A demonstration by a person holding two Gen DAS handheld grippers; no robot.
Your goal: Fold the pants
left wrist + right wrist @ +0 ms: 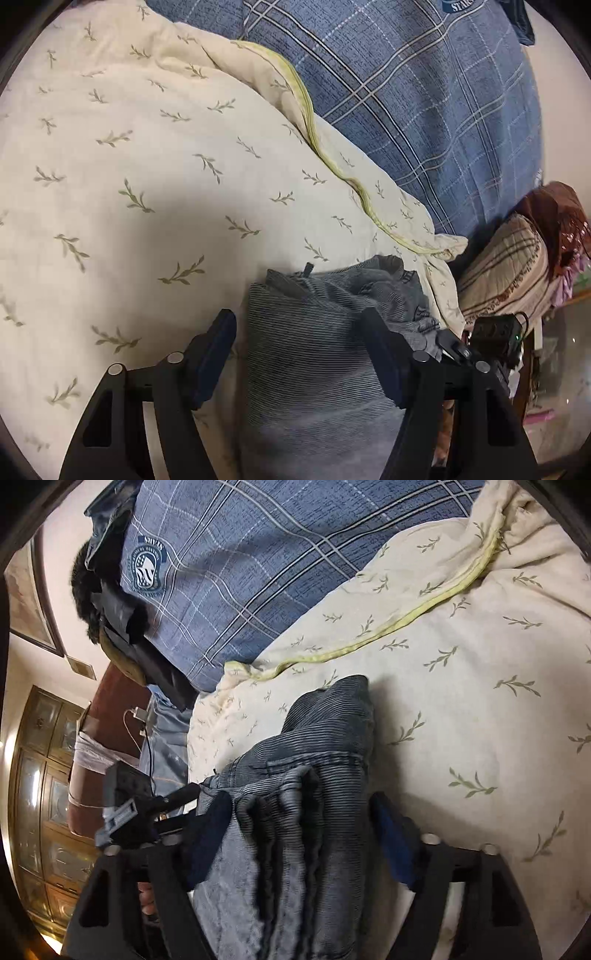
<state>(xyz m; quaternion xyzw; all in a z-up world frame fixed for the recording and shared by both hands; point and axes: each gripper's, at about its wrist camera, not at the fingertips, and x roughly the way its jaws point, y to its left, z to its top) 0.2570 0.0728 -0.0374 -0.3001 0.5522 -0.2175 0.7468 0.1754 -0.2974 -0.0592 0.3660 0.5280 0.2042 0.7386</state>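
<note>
Pants lie bunched on the leaf-print duvet of the bed, beside a blue plaid pillow. My left gripper and right gripper straddle them, jaws apart, pressing nothing.

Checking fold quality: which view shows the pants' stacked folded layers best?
The right wrist view: the pants show several stacked fold edges and a seam between the open right gripper fingers. The left wrist view shows mostly one smooth striped surface.

One pants, two grippers: left, right. One quilt, one plaid pillow.
</note>
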